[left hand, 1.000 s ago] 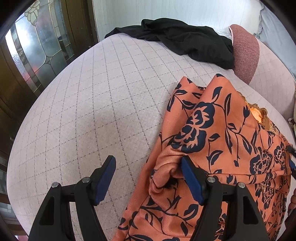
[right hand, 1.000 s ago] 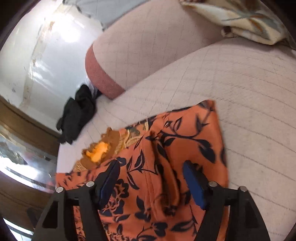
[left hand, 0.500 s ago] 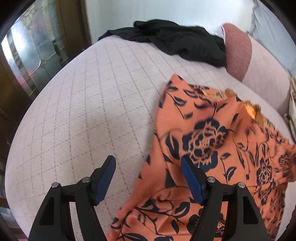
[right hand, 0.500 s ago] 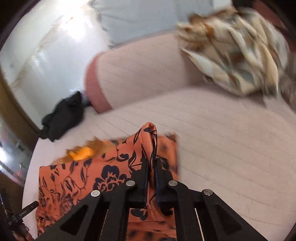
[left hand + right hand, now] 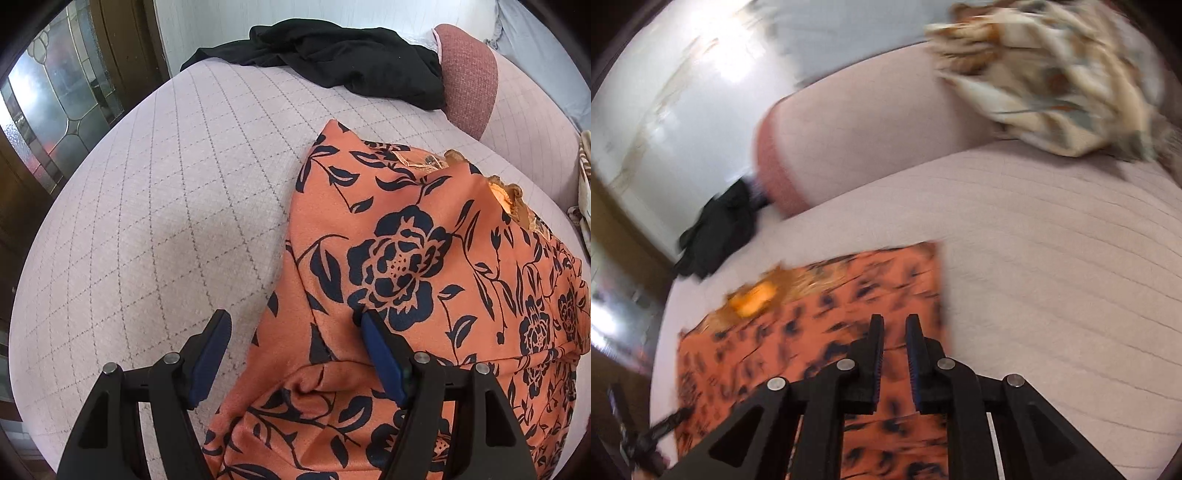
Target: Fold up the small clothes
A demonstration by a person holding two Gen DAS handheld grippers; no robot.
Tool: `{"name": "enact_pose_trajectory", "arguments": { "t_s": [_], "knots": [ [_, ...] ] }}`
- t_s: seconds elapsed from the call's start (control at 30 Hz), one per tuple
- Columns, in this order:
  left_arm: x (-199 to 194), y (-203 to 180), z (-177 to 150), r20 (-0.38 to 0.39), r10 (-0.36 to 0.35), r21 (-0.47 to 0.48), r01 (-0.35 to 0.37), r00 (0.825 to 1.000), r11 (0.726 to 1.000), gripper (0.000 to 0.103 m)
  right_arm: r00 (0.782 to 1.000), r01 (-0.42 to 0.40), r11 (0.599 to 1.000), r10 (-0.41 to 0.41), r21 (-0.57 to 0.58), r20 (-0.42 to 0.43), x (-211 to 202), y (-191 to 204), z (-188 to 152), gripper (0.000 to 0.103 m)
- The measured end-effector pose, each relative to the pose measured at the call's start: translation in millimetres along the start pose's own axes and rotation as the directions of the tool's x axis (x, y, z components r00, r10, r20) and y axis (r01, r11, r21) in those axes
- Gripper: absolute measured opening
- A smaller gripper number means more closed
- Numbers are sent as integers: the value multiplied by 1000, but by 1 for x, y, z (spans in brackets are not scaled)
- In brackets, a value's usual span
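Note:
An orange garment with dark blue flowers (image 5: 406, 266) lies on the pale quilted couch seat (image 5: 166, 206), one side folded over itself. My left gripper (image 5: 295, 332) is open just above its near left edge, holding nothing. In the blurred right wrist view the same garment (image 5: 820, 325) lies flat, and my right gripper (image 5: 894, 328) hovers above it with its jaws a narrow gap apart and no cloth between them.
A black garment (image 5: 343, 62) lies at the seat's far end against a pink cushion (image 5: 469, 81). A cream patterned cloth (image 5: 1052, 77) is heaped on the couch back at the right. A glass-panelled wooden door (image 5: 55, 96) stands to the left.
My right gripper closed on the garment's edge, carried it over, and has now let go and lifted clear. The garment lies flatter. My left gripper stayed open and shifted slightly.

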State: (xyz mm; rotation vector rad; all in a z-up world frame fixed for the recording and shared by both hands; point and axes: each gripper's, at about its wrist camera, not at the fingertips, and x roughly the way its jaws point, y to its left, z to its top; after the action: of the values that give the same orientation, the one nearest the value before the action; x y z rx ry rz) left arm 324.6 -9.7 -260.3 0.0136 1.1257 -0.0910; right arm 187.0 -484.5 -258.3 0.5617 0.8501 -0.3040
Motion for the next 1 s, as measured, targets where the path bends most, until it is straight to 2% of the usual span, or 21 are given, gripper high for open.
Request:
{"name": "enact_pose_trajectory", "arguments": {
  "t_s": [0.07,0.1,0.13,0.2,0.23,0.33,0.4,0.43,0.57,0.67,0.73,0.77,0.83,0.9,0.93,1.0],
  "knots": [
    [-3,6,0,-2,-10,-23,9,1000,1000,73,993,-24,999,20,-38,-112,23,17,-9,15],
    [-7,11,1,9,-11,-39,12,1000,999,73,978,2,999,-13,-51,-206,41,21,-17,15],
    [-12,17,1,23,-10,-54,11,1000,998,73,954,58,996,-74,-64,-289,60,24,-24,15],
    [-20,32,4,51,1,-97,4,999,995,73,967,111,987,-135,-117,-218,54,44,-24,15],
    [-23,40,5,57,6,-123,1,998,992,73,968,100,983,-132,-156,-213,50,60,-23,15],
    [-23,59,6,40,17,-184,-10,999,983,73,982,-36,975,-6,-219,-189,39,113,-23,15],
    [-20,68,5,22,6,-216,-1,1000,976,73,984,-95,957,48,-274,-170,35,151,-24,15],
    [-20,72,4,17,-5,-228,9,1000,974,73,980,-151,941,102,-302,-172,34,175,-25,15],
    [-20,74,4,7,-21,-206,22,1000,978,73,937,-322,892,254,-318,-238,45,257,-28,15],
    [-21,71,5,3,-21,-164,22,1000,986,73,913,-370,865,271,-339,-306,68,301,-31,15],
    [-22,70,5,9,-28,-162,29,1000,986,73,864,-420,870,295,-258,-409,92,316,-37,15],
    [-22,68,7,10,-31,-163,32,999,986,73,854,-397,885,260,-242,-450,104,323,-44,15],
    [-22,69,7,12,-37,-169,38,999,985,73,876,-276,913,110,-301,-469,129,330,-60,15],
    [-23,72,6,8,-47,-164,48,999,985,73,886,-187,921,8,-343,-463,151,330,-75,13],
    [-23,72,5,7,-50,-159,50,999,986,73,900,-191,915,19,-356,-435,161,328,-80,13],
    [-25,75,6,3,-47,-154,47,999,987,73,926,-221,916,90,-334,-367,160,322,-75,13]
  ]
}}
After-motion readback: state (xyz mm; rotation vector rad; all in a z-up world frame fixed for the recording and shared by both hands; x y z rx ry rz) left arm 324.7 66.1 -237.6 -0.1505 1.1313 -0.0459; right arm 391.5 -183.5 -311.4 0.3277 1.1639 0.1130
